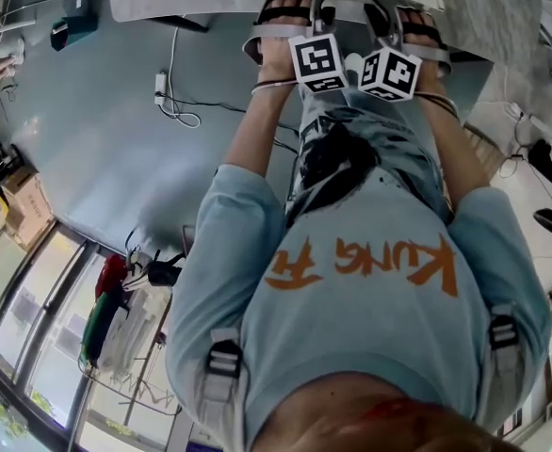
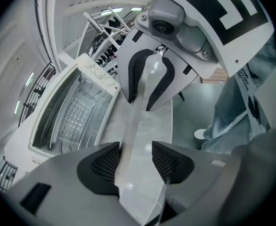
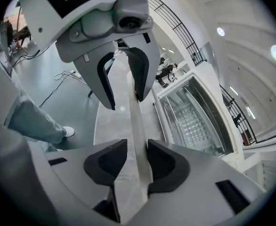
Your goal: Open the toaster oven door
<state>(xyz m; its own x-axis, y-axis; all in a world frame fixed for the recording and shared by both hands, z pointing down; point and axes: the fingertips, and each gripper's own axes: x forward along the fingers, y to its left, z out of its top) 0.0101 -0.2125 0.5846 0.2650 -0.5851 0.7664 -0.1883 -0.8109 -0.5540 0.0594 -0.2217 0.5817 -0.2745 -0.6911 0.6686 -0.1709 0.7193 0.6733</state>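
Well, both tongs are out at the far edge of the table [image 3: 110, 121], side by side, and the oven [image 2: 20, 147] sits right behind them with its mouth wide open. You can see straight in to the wire rack [image 2: 74, 117]. The door [image 3: 152, 112] is down, lying out toward the person, and its pale handle [image 2: 140, 126] runs left to right along the near edge. The left gripper [image 2: 136, 163] has that handle between its jaws, but they stand clearly apart: the bar lies against one pad and there is open space to the other, so no squeeze there. The right gripper [image 3: 138, 163] is on the same bar further right, and each one shows up in the other's camera. Its jaws sit much closer round the handle, with just a sliver of gap on the left pad's side, so it looks loose rather than clamped. From the head view the two marker cubes [image 1: 318, 62] sit nearly touching between the forearms, above a pale blue shirt [image 1: 351, 299] with orange lettering. Left of the table is grey floor [image 1: 97, 130], with a white cable [image 1: 172, 102] trailing across it.
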